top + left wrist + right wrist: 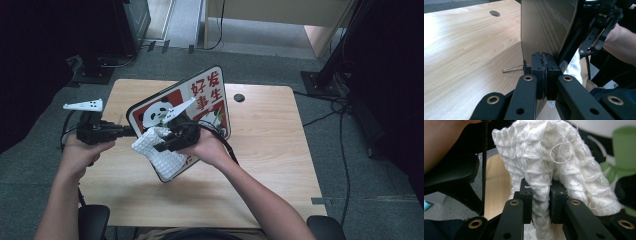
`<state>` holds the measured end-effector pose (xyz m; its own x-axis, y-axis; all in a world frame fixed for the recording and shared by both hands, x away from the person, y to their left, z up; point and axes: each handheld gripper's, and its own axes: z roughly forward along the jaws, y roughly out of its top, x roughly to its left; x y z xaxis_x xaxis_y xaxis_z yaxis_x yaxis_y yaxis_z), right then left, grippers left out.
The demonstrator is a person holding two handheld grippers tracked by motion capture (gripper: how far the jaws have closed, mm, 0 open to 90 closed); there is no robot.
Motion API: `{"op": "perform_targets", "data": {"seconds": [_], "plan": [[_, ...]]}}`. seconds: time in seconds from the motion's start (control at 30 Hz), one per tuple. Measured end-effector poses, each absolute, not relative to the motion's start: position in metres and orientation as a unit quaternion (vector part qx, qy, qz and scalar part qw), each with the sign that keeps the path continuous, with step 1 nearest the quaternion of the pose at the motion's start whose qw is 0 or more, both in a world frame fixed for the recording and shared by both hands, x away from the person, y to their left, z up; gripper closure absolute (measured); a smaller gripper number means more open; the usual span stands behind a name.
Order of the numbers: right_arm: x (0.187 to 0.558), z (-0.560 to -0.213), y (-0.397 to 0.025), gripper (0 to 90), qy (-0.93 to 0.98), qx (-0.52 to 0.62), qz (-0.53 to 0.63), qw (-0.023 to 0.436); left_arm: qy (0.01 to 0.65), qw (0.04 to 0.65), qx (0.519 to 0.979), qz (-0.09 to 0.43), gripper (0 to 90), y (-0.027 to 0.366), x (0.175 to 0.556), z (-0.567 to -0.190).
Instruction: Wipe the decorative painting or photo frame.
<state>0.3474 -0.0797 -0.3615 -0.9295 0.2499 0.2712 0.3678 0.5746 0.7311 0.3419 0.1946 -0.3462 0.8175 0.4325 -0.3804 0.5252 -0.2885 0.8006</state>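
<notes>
A board printed with a panda and red characters [210,95] stands tilted above the wooden table [270,150]. My left gripper [131,131] is shut on the board's left edge. In the left gripper view its jaws [544,67] clamp the edge, and I see the board's brown back [546,25]. A white waffle-weave cloth [167,160] lies against the printed face near the lower corner. My right gripper [162,145] is shut on that cloth. In the right gripper view the cloth [549,157] bunches up between the jaws [541,195], with the board's green and black print [626,147] behind it.
A thin wire leg [512,68] sticks out from the board's back just above the tabletop. A round cable hole [239,97] sits at the table's far edge. Black equipment stands [320,75] and cables [342,130] are on the floor around the table.
</notes>
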Motion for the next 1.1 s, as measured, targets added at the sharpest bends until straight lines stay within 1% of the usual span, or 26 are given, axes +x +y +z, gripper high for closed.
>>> {"op": "perform_targets", "data": {"seconds": [0.8, 1.1], "plan": [[0.340, -0.393, -0.083, 76.8, -0.888, -0.173, -0.420, 0.077, 0.302, 0.513, 0.802, -0.045, 88.8, 0.194, 0.342, -0.348], [0.338, -0.409, -0.085, 76.8, -0.889, -0.177, -0.414, 0.088, 0.302, 0.513, 0.802, -0.047, 88.1, 0.195, 0.342, -0.349]]}}
